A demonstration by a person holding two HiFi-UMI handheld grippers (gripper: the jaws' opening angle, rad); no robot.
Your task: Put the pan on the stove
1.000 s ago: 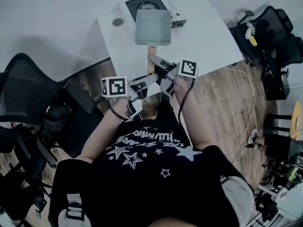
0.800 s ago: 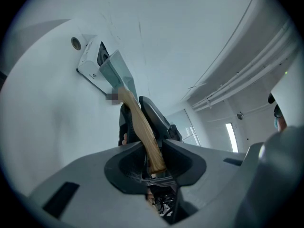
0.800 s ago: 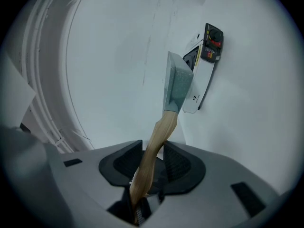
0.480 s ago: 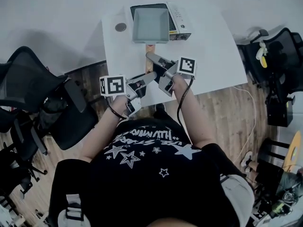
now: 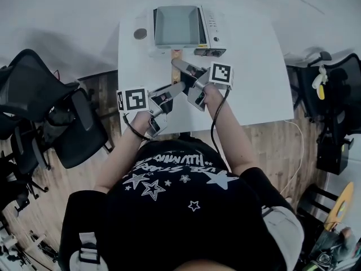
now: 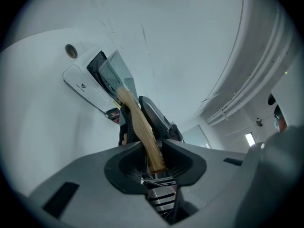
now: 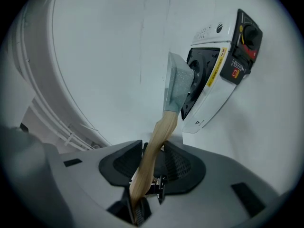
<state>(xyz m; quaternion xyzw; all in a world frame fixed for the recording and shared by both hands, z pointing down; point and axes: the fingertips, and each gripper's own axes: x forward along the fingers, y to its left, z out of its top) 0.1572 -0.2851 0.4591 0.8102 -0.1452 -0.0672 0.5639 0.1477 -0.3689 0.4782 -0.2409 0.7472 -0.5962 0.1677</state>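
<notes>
White table [image 5: 254, 66], far edge: pan [image 5: 177, 26] over stove [image 5: 211, 22], handle [image 5: 176, 55] pointing to near edge, clamped by left gripper [image 5: 178, 88] and right gripper [image 5: 178, 66].

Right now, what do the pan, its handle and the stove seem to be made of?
Pan: dull pale grey with thin straight walls, so probably coated metal.
Handle: light wood, judging by its tan colour and lengthwise grain. The finish looks matt.
Stove: smooth white casing with a slight sheen and a black top. It could be painted metal or plastic; I cannot tell which.
</notes>
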